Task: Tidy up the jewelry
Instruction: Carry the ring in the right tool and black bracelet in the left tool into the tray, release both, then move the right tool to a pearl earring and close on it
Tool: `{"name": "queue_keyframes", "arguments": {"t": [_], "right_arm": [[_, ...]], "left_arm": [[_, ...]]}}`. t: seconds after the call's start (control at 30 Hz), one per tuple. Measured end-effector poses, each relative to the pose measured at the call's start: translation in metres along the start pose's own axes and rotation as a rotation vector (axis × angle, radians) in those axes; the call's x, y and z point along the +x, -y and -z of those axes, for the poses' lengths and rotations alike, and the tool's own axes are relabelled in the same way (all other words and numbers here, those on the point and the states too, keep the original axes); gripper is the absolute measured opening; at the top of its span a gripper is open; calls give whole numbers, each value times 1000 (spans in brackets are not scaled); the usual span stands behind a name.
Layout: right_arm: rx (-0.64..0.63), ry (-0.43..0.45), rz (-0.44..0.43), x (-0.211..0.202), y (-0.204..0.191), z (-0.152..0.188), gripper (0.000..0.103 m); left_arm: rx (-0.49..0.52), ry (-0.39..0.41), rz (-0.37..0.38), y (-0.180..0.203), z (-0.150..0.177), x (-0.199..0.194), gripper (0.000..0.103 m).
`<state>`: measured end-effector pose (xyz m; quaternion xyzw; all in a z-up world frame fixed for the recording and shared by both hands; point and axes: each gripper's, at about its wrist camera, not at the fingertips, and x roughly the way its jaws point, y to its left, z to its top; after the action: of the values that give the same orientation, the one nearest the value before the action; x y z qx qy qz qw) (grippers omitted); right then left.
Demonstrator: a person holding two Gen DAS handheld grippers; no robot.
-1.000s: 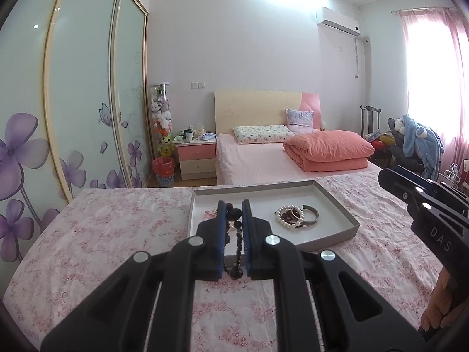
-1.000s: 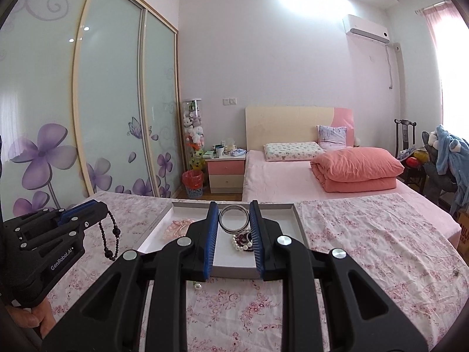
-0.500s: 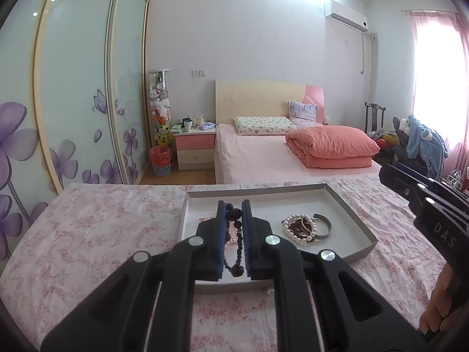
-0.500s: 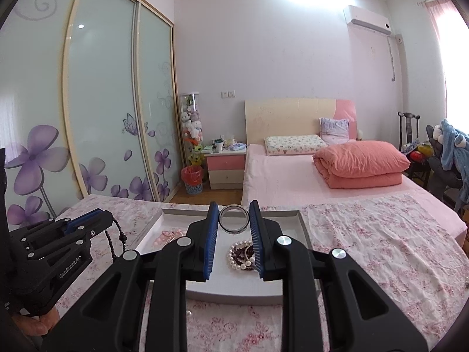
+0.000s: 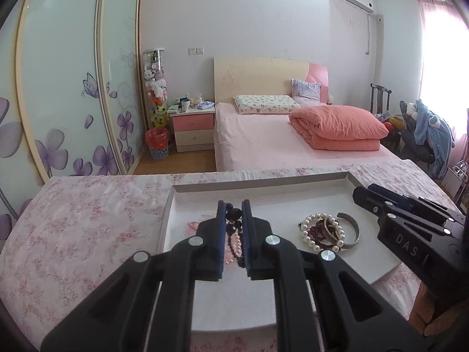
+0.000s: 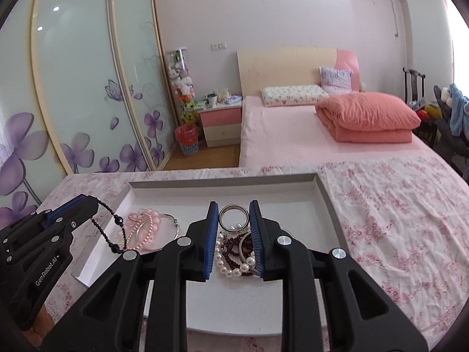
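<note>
A: What is in the white tray point(image 6: 324, 193) on the flowered worktop point(image 6: 395, 220)?

B: Two heaps. Toward the left side lies a pink bead bracelet point(image 6: 143, 228) with a thin silver bangle point(image 6: 173, 223) touching it. Toward the right lies a white pearl bracelet point(image 5: 322, 231) wound up with a dark red bead string point(image 6: 231, 249) and an open silver cuff point(image 5: 350, 228) (in the left wrist view the cuff curls round the pearls' far side).

A: And the left claw point(image 5: 233, 214)?

B: Nearly closed, its blue pads clamped on a black bead strand point(image 6: 107, 231). In the right wrist view the strand hangs from the claw's tip in a loop, over the tray's left edge, just beside the pink bracelet. I cannot tell whether the lowest bead touches the tray.

A: The right claw point(image 6: 234, 220)?

B: Parted a little, with a wide silver ring band point(image 6: 233, 218) standing between the blue pads near their tips. Both pads look to press its sides, so it is gripped. It sits above the pearl heap, and the pearls show in the gap further back between the fingers.

A: Are the two claws close?

B: They are apart, one over each heap. A hand point(image 5: 422, 308) shows at the right claw's grip.
</note>
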<state>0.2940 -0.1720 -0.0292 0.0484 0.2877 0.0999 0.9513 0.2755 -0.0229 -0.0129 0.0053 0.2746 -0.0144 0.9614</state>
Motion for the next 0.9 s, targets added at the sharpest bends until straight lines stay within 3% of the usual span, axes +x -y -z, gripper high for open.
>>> {"name": "queue_keyframes", "arguments": {"t": [0.33,0.37,0.4,0.9], "right_arm": [[14,-46,-1,17,2,0,25],[18,-45,0,16,3,1,36],[22,-40,0,14,4,1,47],[29,-39,-1,-14,11,8,48]], "left_arm": [[-8,-37,6,6,4,24,15],[-16,-40,7,5,3,25,20],[-28,-42,4,2,3,25,31],[-102,-39,-49,-33,5,-6,38]]}}
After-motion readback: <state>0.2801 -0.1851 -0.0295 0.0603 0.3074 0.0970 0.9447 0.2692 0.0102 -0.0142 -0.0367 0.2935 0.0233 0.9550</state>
